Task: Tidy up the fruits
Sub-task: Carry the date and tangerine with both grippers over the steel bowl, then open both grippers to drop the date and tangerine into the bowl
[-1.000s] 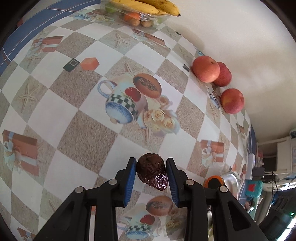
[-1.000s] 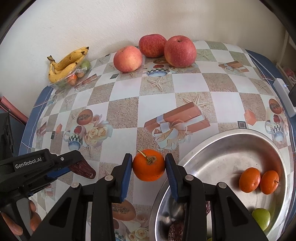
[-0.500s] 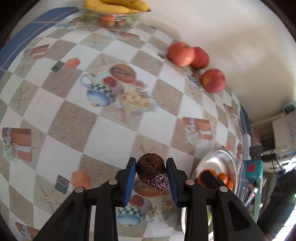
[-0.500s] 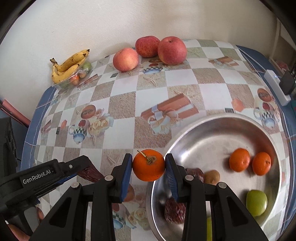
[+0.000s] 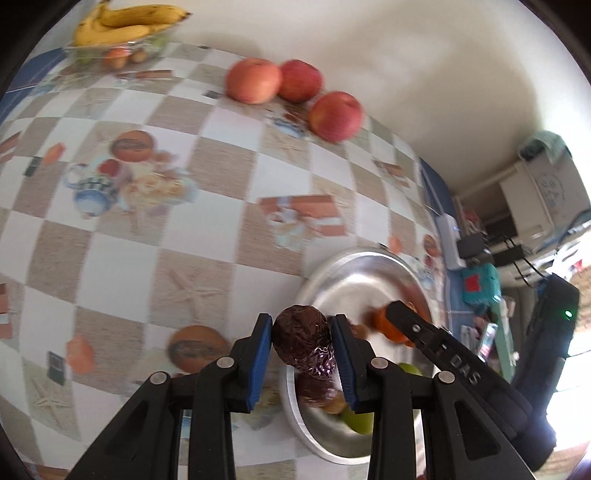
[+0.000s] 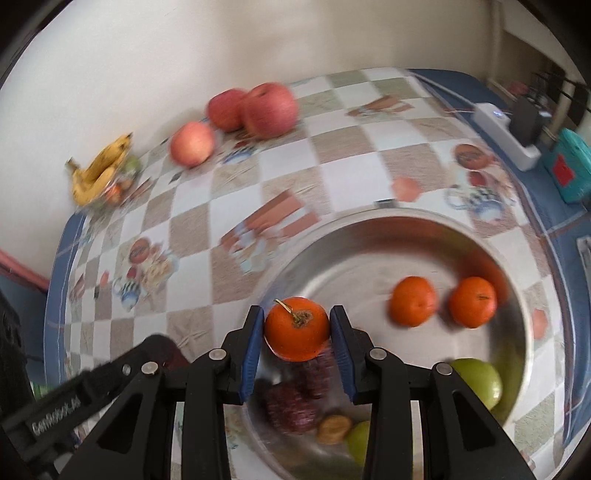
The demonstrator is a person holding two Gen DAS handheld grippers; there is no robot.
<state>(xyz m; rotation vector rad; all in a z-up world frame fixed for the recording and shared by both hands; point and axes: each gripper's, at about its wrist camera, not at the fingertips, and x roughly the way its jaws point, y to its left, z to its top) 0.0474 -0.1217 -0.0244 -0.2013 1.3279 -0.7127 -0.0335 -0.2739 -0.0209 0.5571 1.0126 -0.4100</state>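
My left gripper [image 5: 301,343] is shut on a dark purple wrinkled fruit [image 5: 304,345] and holds it above the near left rim of the steel bowl [image 5: 325,266]. My right gripper [image 6: 297,330] is shut on an orange [image 6: 296,328] with a stem, held over the bowl [image 6: 369,236]. The bowl holds two oranges [image 6: 413,301], green fruits [image 6: 478,380], dark purple fruits [image 6: 291,402] and a small brown one [image 6: 334,428]. The right gripper also shows in the left wrist view [image 5: 436,350].
Three red apples [image 5: 255,79] [image 6: 271,109] stand by the wall at the back of the checked tablecloth. Bananas [image 5: 125,24] [image 6: 99,170] lie on a clear tray of small fruits at the far left. A white power strip [image 6: 506,129] and a teal box [image 6: 570,170] sit at the right edge.
Both grippers have moved right with their fruits: the right one now hangs over the bowl, and the left one has reached the bowl's rim.
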